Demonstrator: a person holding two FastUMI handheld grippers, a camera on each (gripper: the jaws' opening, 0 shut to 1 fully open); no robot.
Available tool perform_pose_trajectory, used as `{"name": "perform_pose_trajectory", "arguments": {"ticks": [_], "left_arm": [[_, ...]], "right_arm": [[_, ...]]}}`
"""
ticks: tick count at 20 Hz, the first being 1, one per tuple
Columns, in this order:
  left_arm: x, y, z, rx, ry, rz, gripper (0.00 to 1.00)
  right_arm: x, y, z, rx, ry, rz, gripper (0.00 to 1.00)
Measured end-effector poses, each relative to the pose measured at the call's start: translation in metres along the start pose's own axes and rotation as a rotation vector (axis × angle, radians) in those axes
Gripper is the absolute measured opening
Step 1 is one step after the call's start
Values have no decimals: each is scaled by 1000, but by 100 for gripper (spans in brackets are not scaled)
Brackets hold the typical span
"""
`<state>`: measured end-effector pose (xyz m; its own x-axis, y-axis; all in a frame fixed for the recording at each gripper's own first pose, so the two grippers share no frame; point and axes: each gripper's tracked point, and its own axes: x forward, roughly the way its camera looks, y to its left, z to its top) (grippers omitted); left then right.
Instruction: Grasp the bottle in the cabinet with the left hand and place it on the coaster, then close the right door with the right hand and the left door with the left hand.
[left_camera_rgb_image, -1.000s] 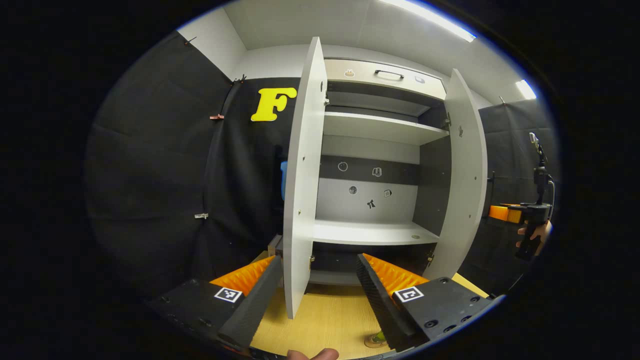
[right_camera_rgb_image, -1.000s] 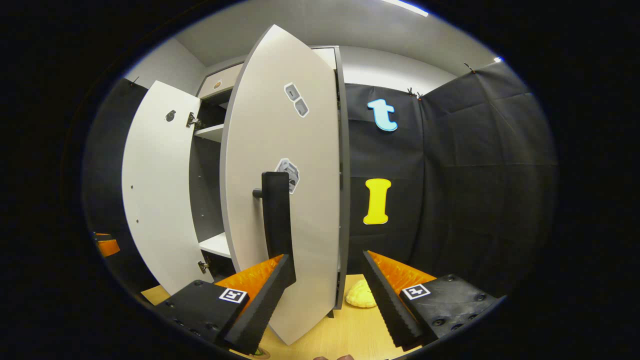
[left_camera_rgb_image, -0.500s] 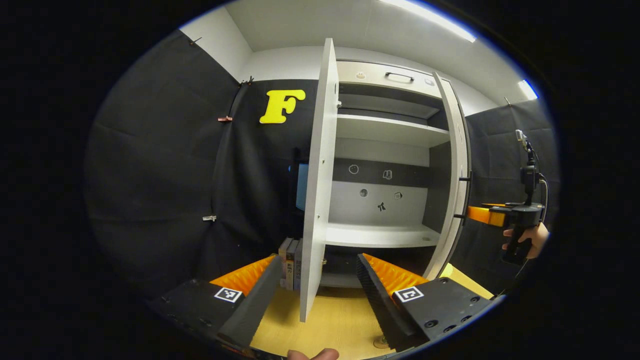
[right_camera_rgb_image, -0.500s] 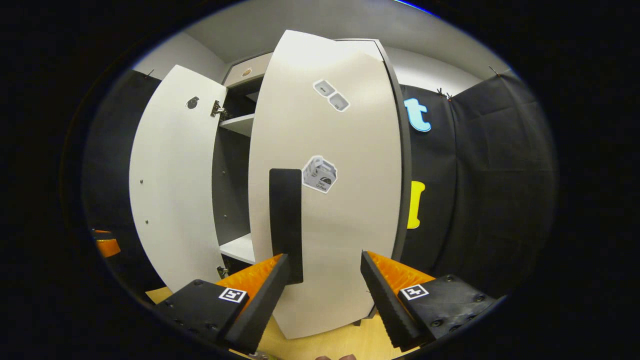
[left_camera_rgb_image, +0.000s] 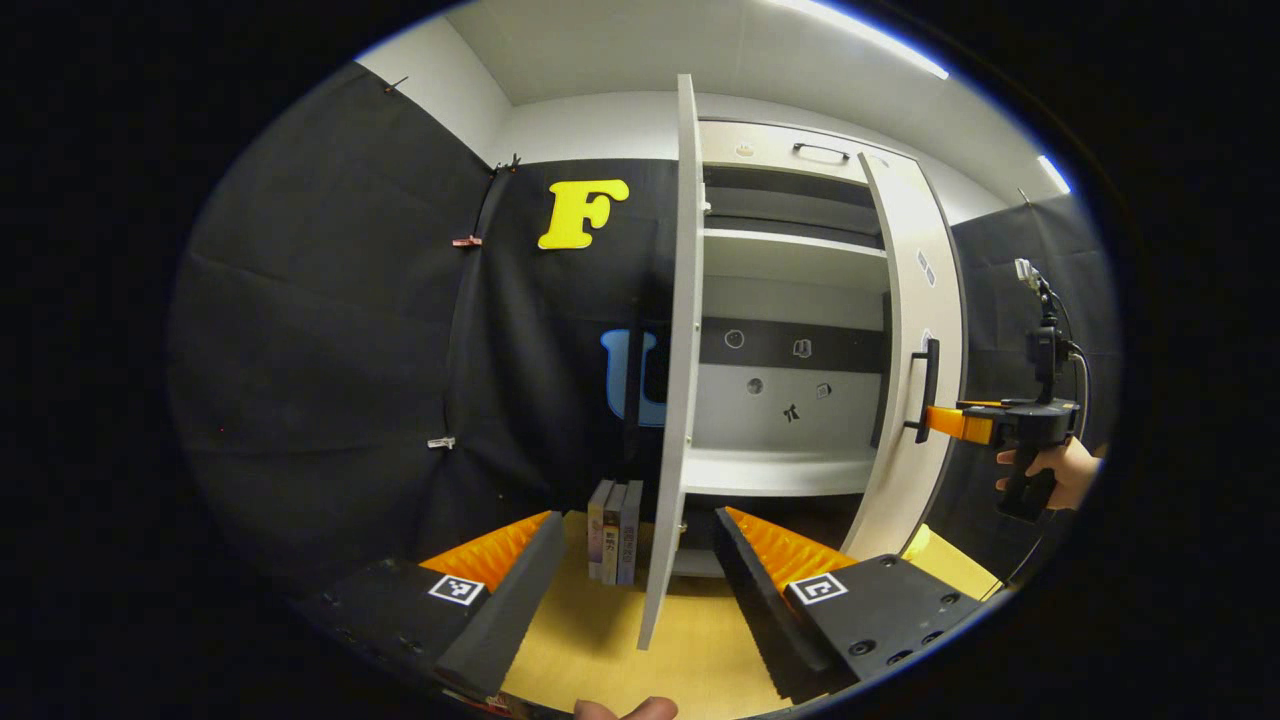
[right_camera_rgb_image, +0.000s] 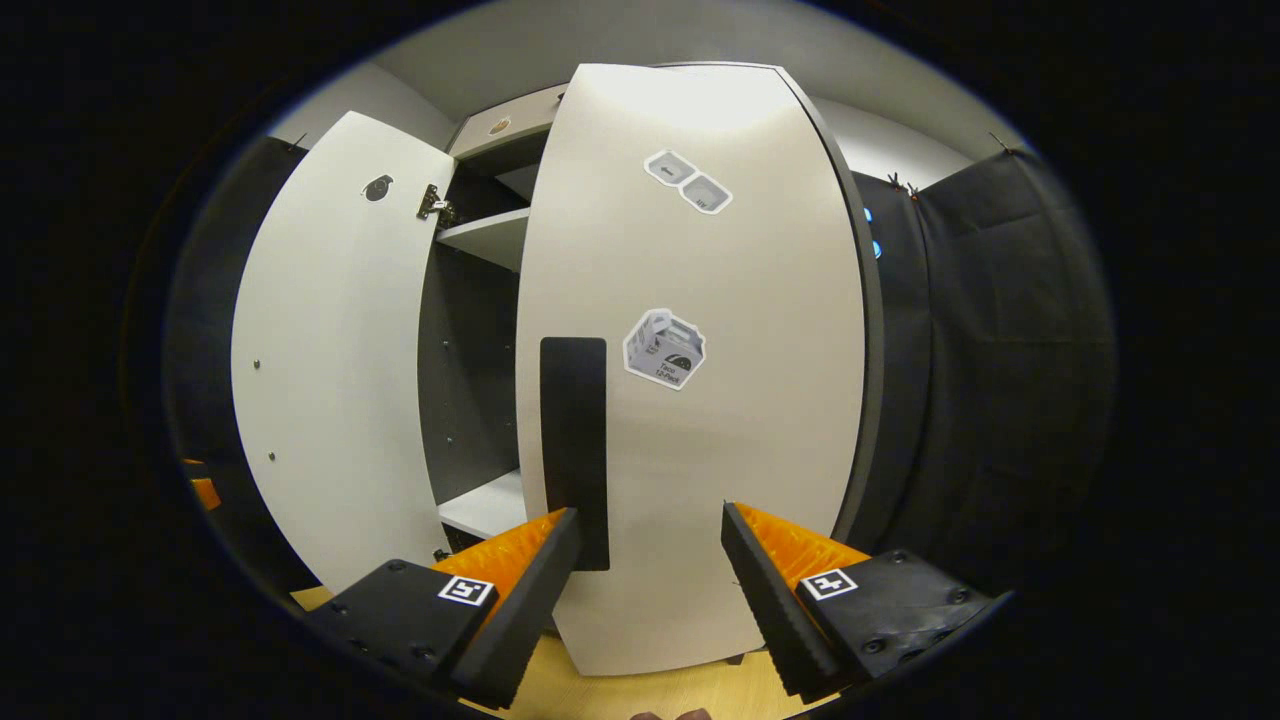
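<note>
The white cabinet (left_camera_rgb_image: 790, 470) stands on a wooden table. Its left door (left_camera_rgb_image: 682, 350) stands wide open and shows edge-on in the left gripper view. My left gripper (left_camera_rgb_image: 635, 522) is open and holds nothing, with that door's lower edge between its fingers but farther off. The right door (right_camera_rgb_image: 700, 400) is swung most of the way shut. My right gripper (right_camera_rgb_image: 648, 512) is open in front of it, its left fingertip at the foot of the black handle (right_camera_rgb_image: 575, 450). In the left gripper view the right gripper (left_camera_rgb_image: 950, 422) points at the handle (left_camera_rgb_image: 928, 390), held by a hand (left_camera_rgb_image: 1060, 470).
Three books (left_camera_rgb_image: 615, 545) stand upright on the table (left_camera_rgb_image: 590, 640) just left of the open left door. A pale yellow object (left_camera_rgb_image: 915, 543) lies at the foot of the right door. Black cloth walls close in on both sides.
The right door has swung from half open to nearly shut, with the right gripper following at its handle. The left gripper has shifted left, so the books came into sight.
</note>
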<state>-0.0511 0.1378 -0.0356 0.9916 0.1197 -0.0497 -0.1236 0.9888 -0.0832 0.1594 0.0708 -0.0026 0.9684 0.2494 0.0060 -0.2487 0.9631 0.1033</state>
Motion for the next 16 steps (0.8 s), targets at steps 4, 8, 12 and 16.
{"name": "perform_pose_trajectory", "arguments": {"ticks": [4,8,12,16], "left_arm": [[1,23,10,17,-1,26,95],[10,38,20,57,-20,73,95],[47,59,35,59,-51,75,95],[74,69,32,41,-52,70,94]], "right_arm": [[16,5,-1,10,9,-12,95],[24,6,-1,3,27,-40,95],[7,12,2,1,20,-32,96],[-28,6,14,-8,-10,-41,98]]}}
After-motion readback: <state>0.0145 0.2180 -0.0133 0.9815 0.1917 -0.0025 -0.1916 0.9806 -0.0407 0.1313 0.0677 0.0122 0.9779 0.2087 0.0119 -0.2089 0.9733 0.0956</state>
